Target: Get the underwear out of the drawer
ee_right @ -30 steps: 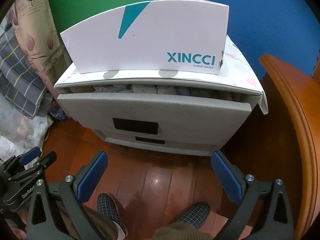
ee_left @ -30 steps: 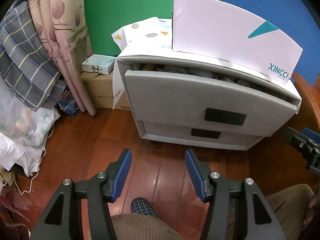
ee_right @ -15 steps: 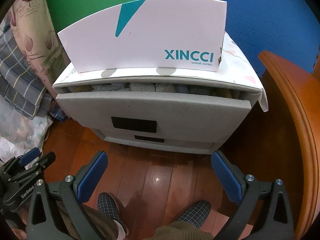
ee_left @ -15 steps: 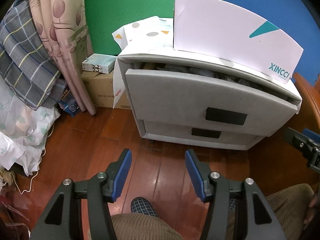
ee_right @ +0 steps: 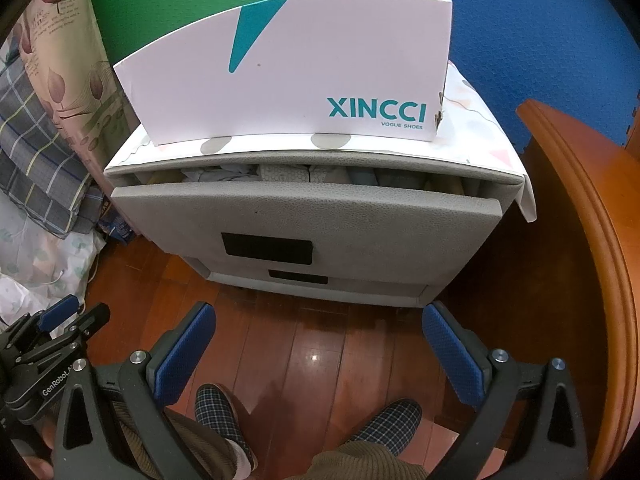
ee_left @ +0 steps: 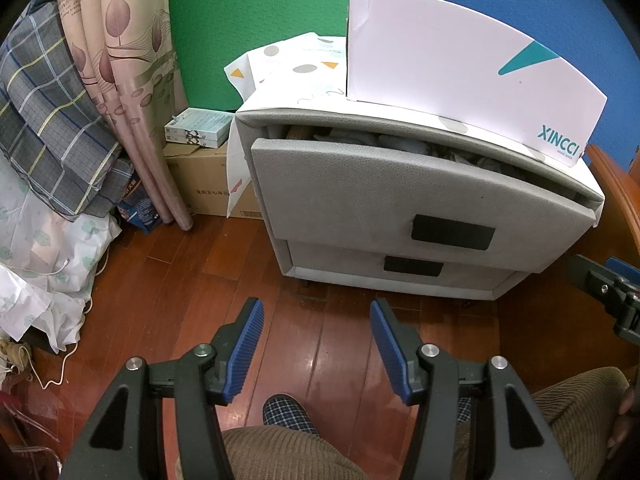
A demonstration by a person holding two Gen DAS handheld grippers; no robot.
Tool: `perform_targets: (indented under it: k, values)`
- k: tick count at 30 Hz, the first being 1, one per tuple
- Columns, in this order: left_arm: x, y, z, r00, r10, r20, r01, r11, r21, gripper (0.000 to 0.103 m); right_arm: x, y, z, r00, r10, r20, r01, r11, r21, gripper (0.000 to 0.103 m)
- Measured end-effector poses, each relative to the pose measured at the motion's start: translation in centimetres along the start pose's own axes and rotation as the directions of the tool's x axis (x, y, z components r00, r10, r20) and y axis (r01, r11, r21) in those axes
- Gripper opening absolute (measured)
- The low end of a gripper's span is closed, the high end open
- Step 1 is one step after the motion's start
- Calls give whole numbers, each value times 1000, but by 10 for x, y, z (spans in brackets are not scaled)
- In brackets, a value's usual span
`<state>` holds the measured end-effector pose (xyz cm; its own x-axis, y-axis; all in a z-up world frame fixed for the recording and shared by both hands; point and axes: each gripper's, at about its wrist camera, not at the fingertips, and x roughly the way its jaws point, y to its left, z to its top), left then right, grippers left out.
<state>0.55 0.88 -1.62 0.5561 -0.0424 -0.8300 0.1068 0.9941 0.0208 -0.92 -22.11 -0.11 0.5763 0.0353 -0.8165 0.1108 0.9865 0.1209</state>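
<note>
Both my grippers, left gripper [ee_left: 316, 344] and right gripper [ee_right: 320, 354], hang open and empty over the floor. The folded underwear [ee_right: 284, 173] sits packed in the part-open top drawer [ee_right: 304, 216], well ahead of the fingers. It looks soft and light, so I'd pinch a top fold.

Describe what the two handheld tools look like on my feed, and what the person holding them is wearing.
Both tools, left and right, share one build: black angular frames with triangular cut-outs, silver round bolts, and ribbed blue pads on the fingers. The left tool's side carries white "GenRobot" lettering and a blue part on top. No cables show. The person wears brown corduroy trousers and dark checked slippers.
</note>
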Motion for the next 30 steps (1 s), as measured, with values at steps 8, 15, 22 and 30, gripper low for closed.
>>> perform_targets:
  k: [8, 15, 22, 30]
  values:
    - [-1, 1, -1, 1000, 7, 2, -7, 1000, 0, 57, 0, 0, -1, 1000, -3, 2, 3, 1000, -1, 103]
    - [-1, 2, -2, 1000, 13, 3, -13, 1000, 1, 57, 0, -4, -1, 1000, -1, 0, 1, 1000, 6, 103]
    - [-2, 3, -3, 1000, 13, -2, -13, 1000, 2, 57, 1, -5, -1, 1000, 2, -2, -2, 1000, 7, 103]
    - [-3, 6, 1, 1000, -17, -2, 17, 1000, -9, 57, 1, -5, 0, 1000, 6, -1, -6, 1000, 11, 103]
